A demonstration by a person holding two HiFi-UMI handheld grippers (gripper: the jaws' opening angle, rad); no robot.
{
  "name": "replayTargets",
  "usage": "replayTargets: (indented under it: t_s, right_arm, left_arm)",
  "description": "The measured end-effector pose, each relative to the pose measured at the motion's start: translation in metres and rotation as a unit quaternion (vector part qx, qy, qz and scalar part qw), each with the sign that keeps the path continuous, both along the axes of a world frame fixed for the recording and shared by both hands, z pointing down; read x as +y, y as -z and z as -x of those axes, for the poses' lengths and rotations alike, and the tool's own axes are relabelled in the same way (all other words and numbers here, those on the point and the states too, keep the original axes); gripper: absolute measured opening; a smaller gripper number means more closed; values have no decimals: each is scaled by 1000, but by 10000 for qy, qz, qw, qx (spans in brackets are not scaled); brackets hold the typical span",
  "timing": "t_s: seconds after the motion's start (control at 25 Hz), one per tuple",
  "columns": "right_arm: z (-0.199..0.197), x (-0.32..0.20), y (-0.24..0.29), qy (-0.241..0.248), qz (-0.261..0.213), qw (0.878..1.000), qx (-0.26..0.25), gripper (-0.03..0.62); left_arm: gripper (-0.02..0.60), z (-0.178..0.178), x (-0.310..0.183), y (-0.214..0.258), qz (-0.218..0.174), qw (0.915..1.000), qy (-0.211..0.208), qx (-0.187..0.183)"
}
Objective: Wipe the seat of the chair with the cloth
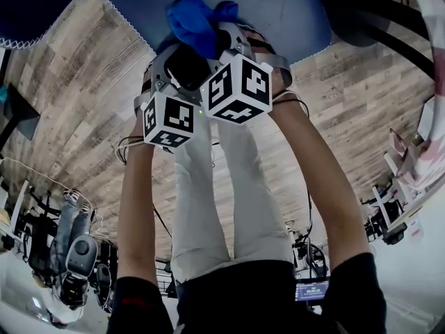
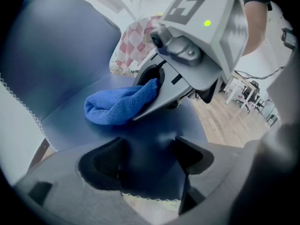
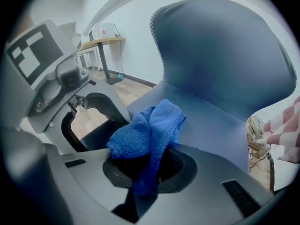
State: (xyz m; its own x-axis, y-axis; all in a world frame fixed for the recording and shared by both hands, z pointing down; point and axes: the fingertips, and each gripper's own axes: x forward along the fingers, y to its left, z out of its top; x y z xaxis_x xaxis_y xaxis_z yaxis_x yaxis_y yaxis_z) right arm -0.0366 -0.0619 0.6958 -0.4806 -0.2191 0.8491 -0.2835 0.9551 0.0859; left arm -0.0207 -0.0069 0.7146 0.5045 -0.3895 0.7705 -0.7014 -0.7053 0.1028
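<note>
Two grippers: the left gripper [image 2: 147,159] and the right gripper [image 3: 149,167] are held close side by side over the chair [image 1: 292,9], and their marker cubes [image 1: 238,88] almost touch in the head view.
Right jaws: clamped on the cloth [image 3: 151,125]. A strip of it runs down into the slot between them, and the rest bulges out in front in a folded bunch.
Left jaws: standing apart with nothing gripped; only the dark seat [image 2: 154,135] shows between the two pads.
Cloth: bright blue and nubbly, bunched up, with its underside resting on the seat about midway across, just ahead of the left gripper's parted jaws.
Seat: dark blue and smooth, with a white zigzag stitch along its edge. The stitched edge lies right under the left jaws.
Backrest [image 3: 225,46]: the same dark blue, rising behind the cloth in a curved shell.
Arms: both bare forearms [image 1: 327,179] reach forward from dark short sleeves, one to each gripper.
Legs: light trousers [image 1: 208,193] show between the arms, close up against the chair.
Floor [image 1: 76,89]: pale wood planks around the chair.
Beyond the chair: a red-and-white checked fabric [image 2: 136,41] to one side, and a wooden-topped table [image 3: 101,43] by the white wall.
</note>
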Motion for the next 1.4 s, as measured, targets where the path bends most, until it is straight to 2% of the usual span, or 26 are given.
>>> replayTargets:
  t_s: [0.32,0.8,1.4]
  right_arm:
    - [-21,-13,0,-245,-79,9996,76,60]
    - [-76,-43,1,-698,-264,9967,324,60]
    - [-167,-83,3,-1700,-500,9822,624,60]
  left_arm:
    - [351,0,1,0,-22,10000,12,18]
    - [351,2,2,-1,-30,10000,14,34]
    - [351,1,1,0,-18,10000,-4,61]
